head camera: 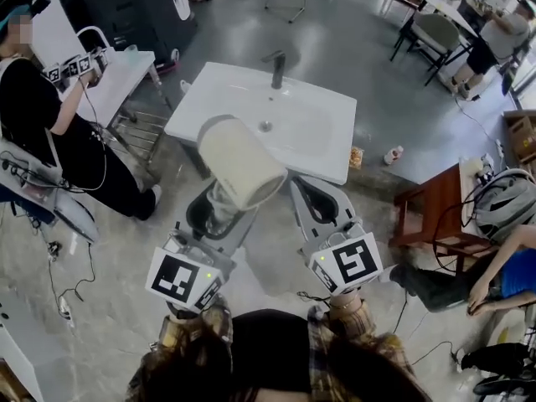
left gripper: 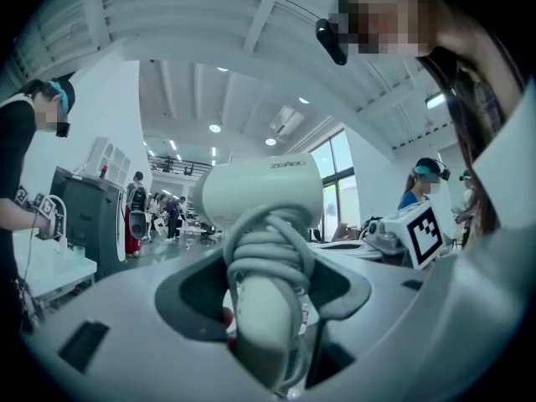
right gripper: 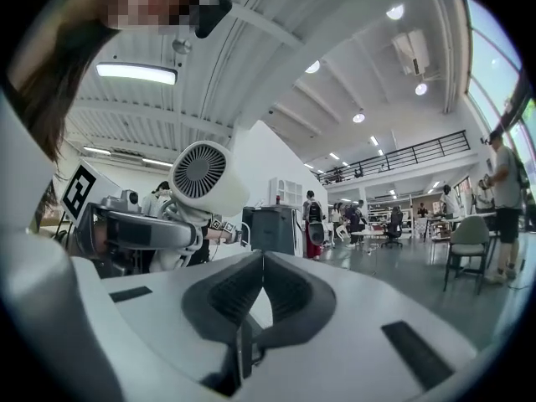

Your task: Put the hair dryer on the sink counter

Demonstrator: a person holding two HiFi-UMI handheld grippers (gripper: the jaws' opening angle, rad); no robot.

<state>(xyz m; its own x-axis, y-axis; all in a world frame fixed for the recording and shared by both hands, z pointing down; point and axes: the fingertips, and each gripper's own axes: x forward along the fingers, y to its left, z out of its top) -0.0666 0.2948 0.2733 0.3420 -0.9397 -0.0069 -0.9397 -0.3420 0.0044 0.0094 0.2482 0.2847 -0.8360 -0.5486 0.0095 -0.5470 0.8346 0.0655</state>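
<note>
Cream plastic, stiff and likely light, the hair dryer (head camera: 243, 164) is riding at 11 o'clock in the left claw (head camera: 219, 212), which is grasping its cord-wrapped handle (left gripper: 266, 308), the soundest hold. The right claw (head camera: 314, 201) is sitting clenched on nothing. Beyond bare floor (head camera: 276, 268), the sink surface (head camera: 216, 100) is lying at 12 o'clock, its flat rim offering room around the basin (head camera: 295, 117) and faucet (head camera: 278, 68).

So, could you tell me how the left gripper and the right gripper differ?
The left gripper has its fingers apart, clamped on the cord-wrapped handle of the hair dryer; the right gripper has its fingers together. The left gripper is loaded; the right gripper is empty. Both point toward the sink and bear a marker cube.
</note>
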